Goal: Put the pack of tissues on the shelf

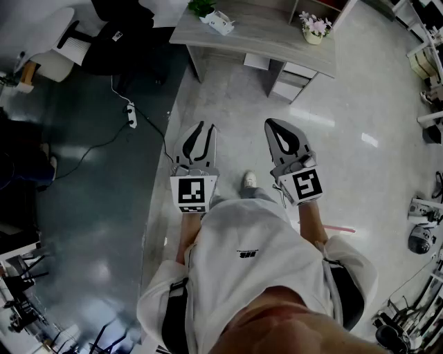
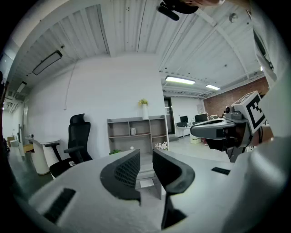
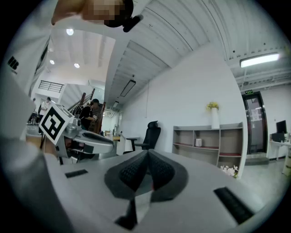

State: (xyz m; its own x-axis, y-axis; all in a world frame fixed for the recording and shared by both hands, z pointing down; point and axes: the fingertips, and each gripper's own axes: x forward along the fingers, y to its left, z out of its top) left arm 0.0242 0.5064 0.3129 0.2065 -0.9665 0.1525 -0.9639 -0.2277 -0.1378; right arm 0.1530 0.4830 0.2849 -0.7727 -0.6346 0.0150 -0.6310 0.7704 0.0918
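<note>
i hold both claws empty, short of the table [image 1: 277, 38], because the pack of tissues [image 1: 220, 23] lies there: left claw [image 2: 145, 169] narrowly parted, right claw [image 3: 146, 169] closed.

A white pack of tissues [image 1: 220, 23] is lying at the left edge of the grey wooden bench [image 1: 263, 38], beside a green potted plant [image 1: 201, 7]; a pot of pale flowers [image 1: 313, 29] is sitting toward the right edge.
</note>
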